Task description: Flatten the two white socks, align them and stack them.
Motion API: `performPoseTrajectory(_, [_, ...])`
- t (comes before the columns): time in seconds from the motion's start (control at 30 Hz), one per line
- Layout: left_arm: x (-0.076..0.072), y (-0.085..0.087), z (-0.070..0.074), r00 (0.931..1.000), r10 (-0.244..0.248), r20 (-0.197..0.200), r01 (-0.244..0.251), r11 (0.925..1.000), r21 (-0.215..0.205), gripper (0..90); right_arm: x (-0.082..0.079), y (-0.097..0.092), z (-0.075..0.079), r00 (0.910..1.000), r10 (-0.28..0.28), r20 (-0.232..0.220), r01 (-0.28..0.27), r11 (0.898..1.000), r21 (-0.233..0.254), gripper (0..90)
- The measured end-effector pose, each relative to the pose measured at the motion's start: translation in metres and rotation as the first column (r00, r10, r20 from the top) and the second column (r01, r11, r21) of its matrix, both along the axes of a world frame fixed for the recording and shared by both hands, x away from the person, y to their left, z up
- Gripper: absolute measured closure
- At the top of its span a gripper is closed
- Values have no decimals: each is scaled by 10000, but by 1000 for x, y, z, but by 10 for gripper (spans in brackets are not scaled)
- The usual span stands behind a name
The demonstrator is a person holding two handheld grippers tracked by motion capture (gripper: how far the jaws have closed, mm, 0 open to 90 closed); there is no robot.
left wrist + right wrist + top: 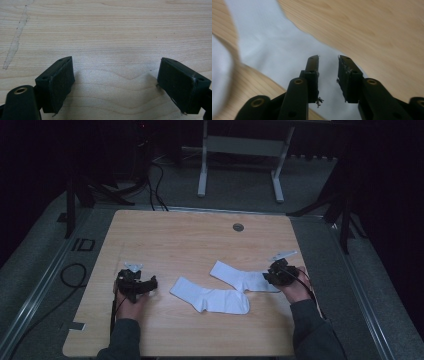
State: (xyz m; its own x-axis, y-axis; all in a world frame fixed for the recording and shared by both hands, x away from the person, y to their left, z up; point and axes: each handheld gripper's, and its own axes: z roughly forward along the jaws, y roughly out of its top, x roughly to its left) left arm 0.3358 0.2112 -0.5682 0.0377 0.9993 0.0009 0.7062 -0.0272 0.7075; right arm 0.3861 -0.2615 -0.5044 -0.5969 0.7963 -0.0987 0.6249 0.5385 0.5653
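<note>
Two white socks lie flat mid-worktop [150, 235], the near sock [210, 297] overlapping the far sock [242, 279]. The right gripper [328, 58] hovers over the far sock's end, jaws narrowly parted with nothing between them, probably lining up a pinch. The left gripper [115, 75] rests aside on bare wood, jaws wide apart and empty.

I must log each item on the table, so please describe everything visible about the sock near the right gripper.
The sock is white, of soft knit-looking cloth, and lies flat and bent on the wooden table. One end lies at the right gripper, whose fingers stand slightly apart over the cloth without clearly pinching it. Its other end points toward the far left. A second white sock lies beside it, nearer the person.
</note>
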Motion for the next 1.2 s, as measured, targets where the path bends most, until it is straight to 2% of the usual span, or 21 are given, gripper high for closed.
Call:
performPoseTrajectory(0.03, [0,0,0,10000,-3,-2,3,10000,2,139,5,14,1,9985,548,-33,-548,9985,82,663])
performPoseTrajectory(0.1, [0,0,0,10000,-25,-14,26,10000,14,140,9,29,1,9939,1103,-29,-1103,9939,-83,647])
performPoseTrajectory(0.17, [0,0,0,10000,-27,-2,27,10000,9,140,12,46,-2,9846,1750,-23,-1750,9842,-255,631])
performPoseTrajectory(0.2, [0,0,0,10000,-27,-2,27,10000,9,141,12,46,-2,9846,1750,-23,-1750,9842,-255,631])
performPoseTrajectory(0.23, [0,0,0,10000,-34,-1,34,10000,15,141,16,60,-6,9734,2279,-225,-2287,9725,-446,610])
performPoseTrajectory(0.27, [0,0,0,10000,-34,-1,34,10000,15,141,19,66,-9,9705,2390,-326,-2404,9694,-494,609])
performPoseTrajectory(0.33, [0,0,0,10000,-58,12,58,10000,3,141,22,72,-12,9685,2444,-467,-2467,9677,-516,602])
performPoseTrajectory(0.37, [0,-1,0,10000,-70,22,70,10000,-7,141,26,81,-16,9646,2563,-627,-2598,9641,-544,583])
performPoseTrajectory(0.47, [0,-1,0,10000,-71,16,71,10000,-9,141,28,85,-18,9632,2588,-724,-2627,9636,-497,570])
performPoseTrajectory(0.5, [0,-1,0,10000,-88,11,88,10000,-4,141,30,96,-21,9556,2842,-781,-2877,9569,-389,539])
performPoseTrajectory(0.57, [0,-1,0,10000,-86,11,86,10000,-8,141,30,99,-22,9529,2929,-790,-2964,9544,-361,538])
performPoseTrajectory(0.63, [0,-1,0,10000,-88,12,88,10000,-9,141,33,107,-24,9455,3147,-831,-3171,9482,-170,523])
performPoseTrajectory(0.8, [0,-1,0,10000,-96,9,96,10000,-7,141,41,113,-32,9442,3075,-1179,-3125,9495,-267,511])
performPoseTrajectory(0.87, [0,-1,0,9999,-104,9,104,9999,-4,141,44,112,-33,9428,3070,-1302,-3105,9505,-72,519])
performPoseTrajectory(0.97, [0,-1,0,9999,-106,6,106,9999,-4,141,45,111,-33,9408,3099,-1373,-3130,9498,-5,555])
performPoseTrajectory(1.0, [0,-1,0,9999,-105,7,105,9999,-5,141,47,110,-32,9418,3079,-1350,-3108,9505,-4,658])
performPoseTrajectory(1.07, [0,-2,0,9999,-110,17,110,9999,-24,141,48,109,-32,9447,2990,-1348,-3020,9533,-17,744])
performPoseTrajectory(1.1, [0,-2,0,9999,-110,17,110,9999,-24,141,48,109,-32,9447,2990,-1348,-3020,9533,-17,744])
performPoseTrajectory(1.13, [0,-1,0,9999,-123,7,123,9999,-18,141,50,107,-32,9480,2914,-1279,-2947,9556,-77,819])
performPoseTrajectory(1.2, [0,-1,0,9999,-123,8,123,9999,-19,141,51,106,-32,9488,2877,-1302,-2904,9569,-19,830])
